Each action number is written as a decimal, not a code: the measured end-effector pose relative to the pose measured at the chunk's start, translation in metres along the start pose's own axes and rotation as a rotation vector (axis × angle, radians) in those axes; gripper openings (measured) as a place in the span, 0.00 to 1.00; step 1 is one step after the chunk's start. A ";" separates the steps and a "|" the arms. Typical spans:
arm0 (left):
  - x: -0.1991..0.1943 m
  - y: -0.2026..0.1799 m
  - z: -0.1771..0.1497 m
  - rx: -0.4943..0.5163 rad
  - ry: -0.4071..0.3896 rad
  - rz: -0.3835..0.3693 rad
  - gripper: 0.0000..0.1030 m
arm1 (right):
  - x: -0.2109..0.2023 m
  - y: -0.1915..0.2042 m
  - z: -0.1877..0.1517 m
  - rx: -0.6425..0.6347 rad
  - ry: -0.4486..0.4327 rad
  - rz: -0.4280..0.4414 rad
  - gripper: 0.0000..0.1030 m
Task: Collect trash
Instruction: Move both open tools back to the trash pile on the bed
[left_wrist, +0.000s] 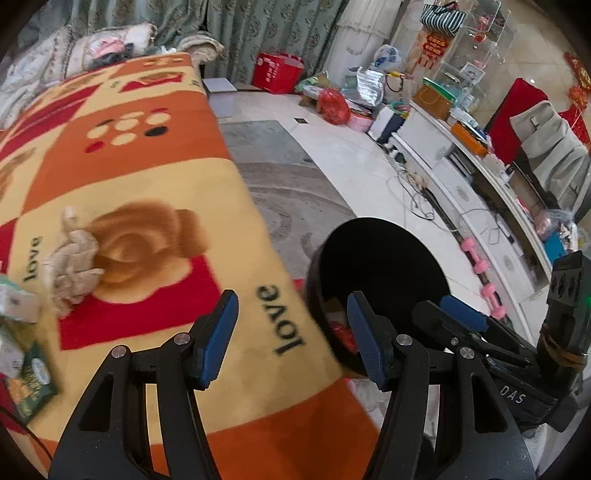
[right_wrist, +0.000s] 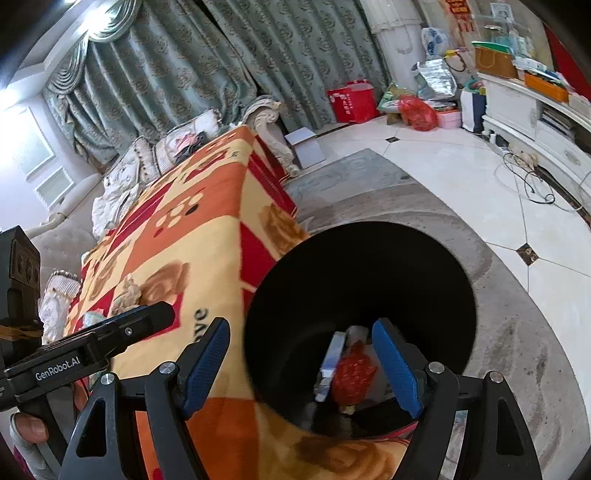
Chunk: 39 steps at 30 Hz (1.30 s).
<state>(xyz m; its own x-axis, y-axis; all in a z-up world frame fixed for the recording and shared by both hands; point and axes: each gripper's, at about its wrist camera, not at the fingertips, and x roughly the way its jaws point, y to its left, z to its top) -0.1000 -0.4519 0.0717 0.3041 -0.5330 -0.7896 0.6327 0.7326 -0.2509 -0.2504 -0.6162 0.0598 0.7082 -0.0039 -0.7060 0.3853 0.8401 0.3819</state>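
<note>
A black round bin stands on the floor beside the blanket-covered table. It holds a red crumpled wrapper and a grey flat packet. My right gripper is open and empty above the bin's near rim. My left gripper is open and empty over the blanket's edge, next to the bin. A crumpled beige tissue lies on the blanket, left of the left gripper. A green packet and pale wrappers lie at the far left.
The right gripper also shows in the left wrist view. A grey rug lies under the bin. A white cabinet with clutter, cables and pink dumbbells runs along the right. A sofa with cushions sits behind the table.
</note>
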 end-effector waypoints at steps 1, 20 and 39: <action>-0.004 0.005 -0.002 -0.002 -0.005 0.011 0.58 | 0.001 0.003 -0.001 -0.005 0.003 0.002 0.75; -0.074 0.148 -0.056 -0.160 -0.001 0.189 0.58 | 0.036 0.119 -0.033 -0.202 0.112 0.124 0.75; -0.071 0.213 -0.084 -0.129 0.061 0.091 0.60 | 0.079 0.180 -0.037 -0.299 0.182 0.154 0.75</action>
<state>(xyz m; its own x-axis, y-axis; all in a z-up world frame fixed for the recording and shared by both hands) -0.0467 -0.2230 0.0271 0.3095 -0.4379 -0.8441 0.5066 0.8271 -0.2434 -0.1475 -0.4448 0.0509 0.6173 0.2081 -0.7587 0.0739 0.9448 0.3193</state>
